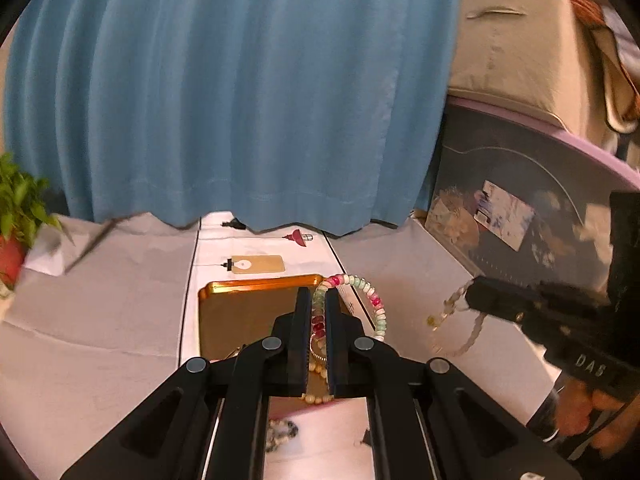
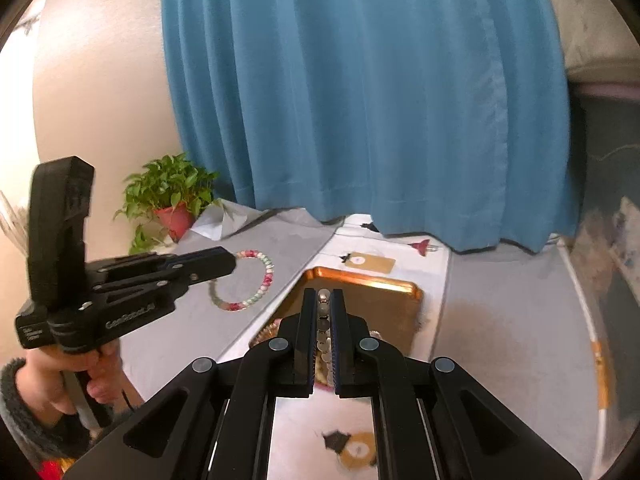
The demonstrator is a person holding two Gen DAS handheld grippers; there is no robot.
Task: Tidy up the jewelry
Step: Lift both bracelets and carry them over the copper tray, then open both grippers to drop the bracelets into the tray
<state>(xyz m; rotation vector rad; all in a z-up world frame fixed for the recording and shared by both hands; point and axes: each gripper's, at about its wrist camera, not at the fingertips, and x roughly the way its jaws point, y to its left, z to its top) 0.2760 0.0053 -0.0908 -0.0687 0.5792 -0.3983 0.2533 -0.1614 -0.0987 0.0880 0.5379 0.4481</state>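
Behind everything hangs a blue curtain [image 1: 240,92], its hem reaching the counter [image 1: 100,320], which is covered in pale grey cloth with a white printed runner [image 1: 256,248] down the middle. To the right a dark storage bin [image 1: 520,200] with a lilac lid sits under a beige bag [image 1: 520,48]. A potted plant [image 2: 172,196] in a red pot stands at the counter's far left corner. On the runner lies a gold tray [image 2: 384,304], its long side running across the view.

Nearer, the left hand-held gripper [image 2: 230,266] is carried by a hand [image 2: 96,372] in a fuzzy grey sleeve; writing on its side reads roughly "GenRobot.AI". Its jaws are nearly closed, pinching a bracelet of pink, white and green beads [image 2: 256,280], whose ring hangs beyond the tips over the grey cloth left of the tray. From the left wrist view the beads run lengthwise between the fingers.

The right hand-held gripper [image 1: 470,294], marked "DAS", is likewise almost closed, clamping a pale bead bracelet [image 1: 460,320] that dangles in a loop above the cloth right of the tray. More beaded pieces [image 1: 318,396] lie at the tray's near end.
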